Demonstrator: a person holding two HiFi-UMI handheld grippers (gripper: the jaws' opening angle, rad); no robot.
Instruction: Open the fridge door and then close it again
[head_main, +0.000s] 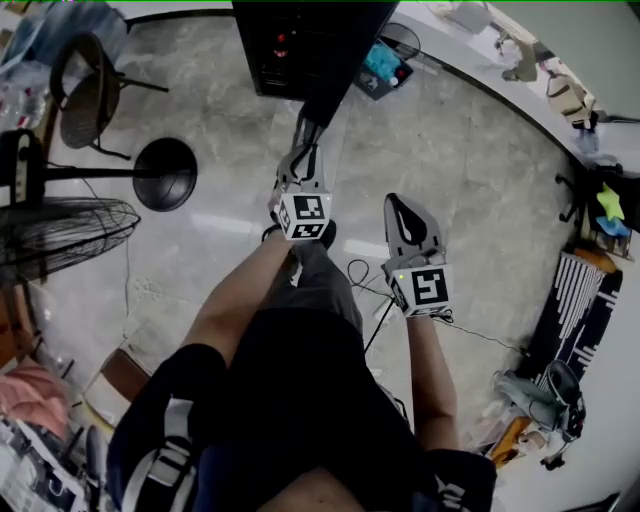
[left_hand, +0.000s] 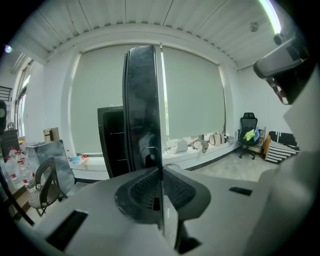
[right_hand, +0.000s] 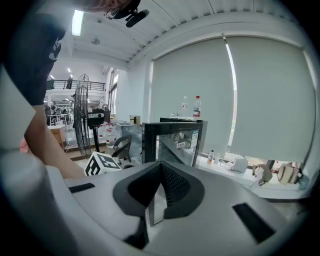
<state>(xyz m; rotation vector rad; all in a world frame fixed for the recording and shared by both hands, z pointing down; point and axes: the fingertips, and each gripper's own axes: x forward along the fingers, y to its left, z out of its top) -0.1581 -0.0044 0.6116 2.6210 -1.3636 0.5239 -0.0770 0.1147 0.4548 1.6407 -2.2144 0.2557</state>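
Left tongs (left_hand: 160, 175) clamp the edge of the fridge door (left_hand: 142, 110), which stands swung out from the black fridge (head_main: 300, 40); right tongs (right_hand: 159, 167) closed, empty, beside it. Risk – thin-edge grip likely slips mid-swing, so the door slams or stops short. Polished stone floor (head_main: 470, 180), cable (head_main: 362, 272) underfoot in front of the fridge – fan (head_main: 65, 235) left of it.

pale stone floor (head_main: 470, 190) carries the black fridge (head_main: 300, 40), a chair (head_main: 88, 95), a round fan base (head_main: 165, 173) and loose cables (head_main: 362, 272) lying mid-floor.
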